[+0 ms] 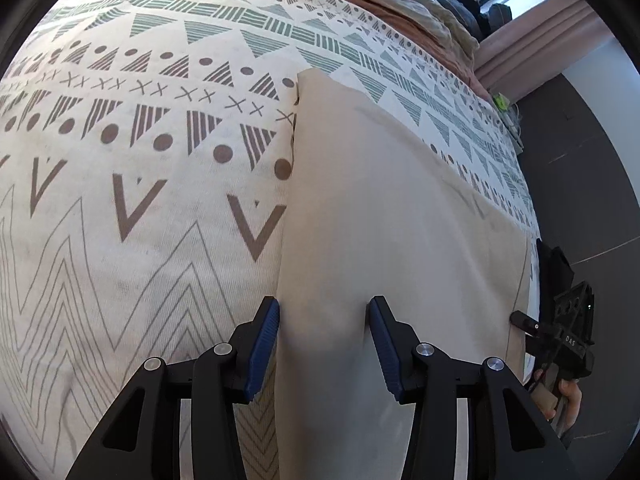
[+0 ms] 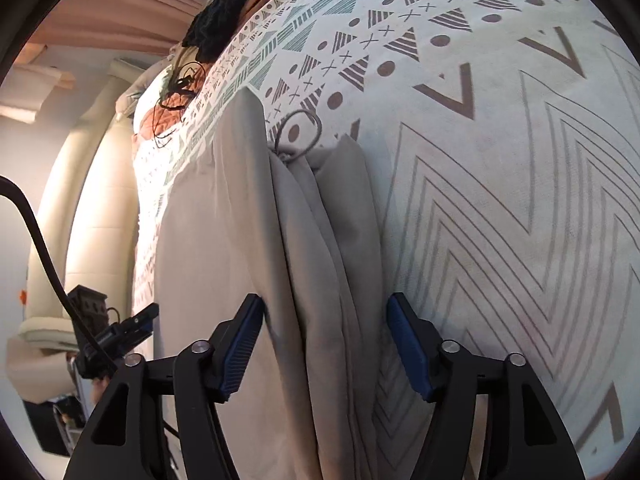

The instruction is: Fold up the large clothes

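A large beige garment (image 1: pixel 384 208) lies folded flat on a patterned bedspread (image 1: pixel 140 152). My left gripper (image 1: pixel 323 312) is open, its blue pads astride the garment's near left edge. In the right wrist view the garment (image 2: pixel 224 240) shows its layered folded edges and a grey drawstring loop (image 2: pixel 300 132) at the far end. My right gripper (image 2: pixel 325 316) is open, its jaws either side of those folded layers. Each gripper shows at the other view's edge: the right one (image 1: pixel 560 332), the left one (image 2: pixel 120 332).
A black garment (image 2: pixel 220 20) and crumpled orange and beige bedding (image 1: pixel 424 12) lie at the bed's far end. A thin black cable (image 2: pixel 180 84) lies on the bed. The bed's edge and dark floor (image 1: pixel 592 184) are beside the garment. A cream sofa (image 2: pixel 84 208) stands off the bed.
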The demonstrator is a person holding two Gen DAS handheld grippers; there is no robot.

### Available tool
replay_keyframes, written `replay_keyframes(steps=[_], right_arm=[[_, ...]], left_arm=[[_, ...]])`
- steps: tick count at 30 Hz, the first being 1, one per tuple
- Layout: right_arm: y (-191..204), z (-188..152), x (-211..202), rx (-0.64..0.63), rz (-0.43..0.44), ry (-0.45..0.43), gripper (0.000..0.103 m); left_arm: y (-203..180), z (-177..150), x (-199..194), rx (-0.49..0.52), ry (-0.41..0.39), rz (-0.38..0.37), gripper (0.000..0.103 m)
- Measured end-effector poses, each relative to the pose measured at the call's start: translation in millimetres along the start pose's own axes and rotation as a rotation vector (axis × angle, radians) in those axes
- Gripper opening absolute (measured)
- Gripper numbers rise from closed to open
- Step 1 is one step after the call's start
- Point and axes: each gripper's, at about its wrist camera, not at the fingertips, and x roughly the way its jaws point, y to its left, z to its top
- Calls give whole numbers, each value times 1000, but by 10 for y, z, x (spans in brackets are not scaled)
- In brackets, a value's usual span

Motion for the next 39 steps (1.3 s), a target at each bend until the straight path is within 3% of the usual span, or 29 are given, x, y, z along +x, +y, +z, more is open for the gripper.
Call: replay_keyframes(steps=[12,20,22,24,27,30,33,39], right_arm=[[74,406,270,33,80,56,67],[93,499,338,74,85,53,67],[112,496,344,72,62,44,63],[178,516,361,57,20,34,46],[251,509,349,28,-7,18,31],[354,468,279,-11,-24,-12,22],[451,438,185,-19,-27,-37,19],[686,375,44,-39,-40,-69,17]], left_arm=[[-33,571,278,10,-12,31,48],[-434,660,291,94,-7,89,46],[-432,661,316,106,-7,105,46],[-351,666,359,85,0,95,46],[-219,678,383,43,5,70,46],[-97,677,413,-12,13,42,51],[-2,689,558,-45,54,30,54],[-89,614,364,-34,4,5,29]])
